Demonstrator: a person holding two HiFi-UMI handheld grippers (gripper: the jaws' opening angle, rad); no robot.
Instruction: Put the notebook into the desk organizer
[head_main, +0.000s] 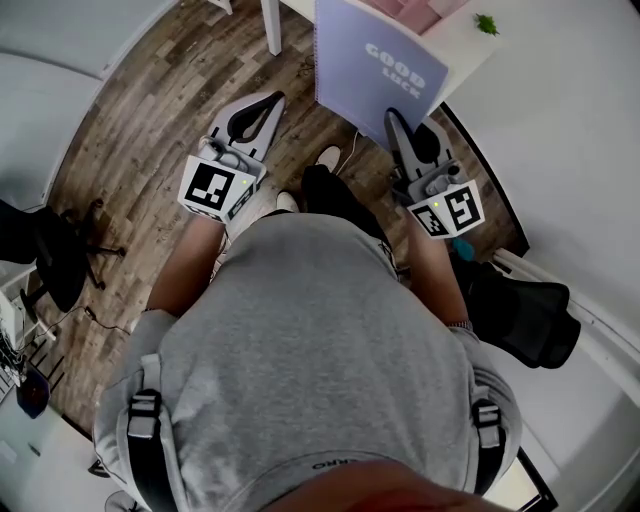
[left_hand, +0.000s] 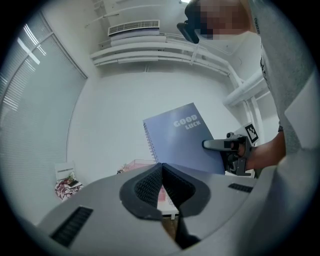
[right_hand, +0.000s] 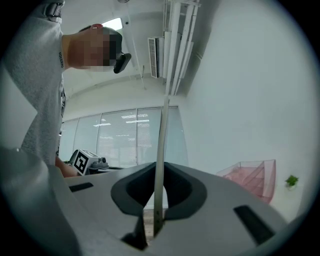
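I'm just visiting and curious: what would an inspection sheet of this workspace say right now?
Surface: white desk, mostly out of frame.
Job's things: purple notebook held upright, off the desk; pink desk organizer on the desk.
Clutter: small green plant on the desk.
Grippers: left hand-held gripper shut, empty; right hand-held gripper shut on the notebook.
Cables: thin cord on the wood floor beside a black office chair.
Surroundings: white wall, window blinds.

Purple notebook (head_main: 372, 72) cover, white print "GOOD LUCK"
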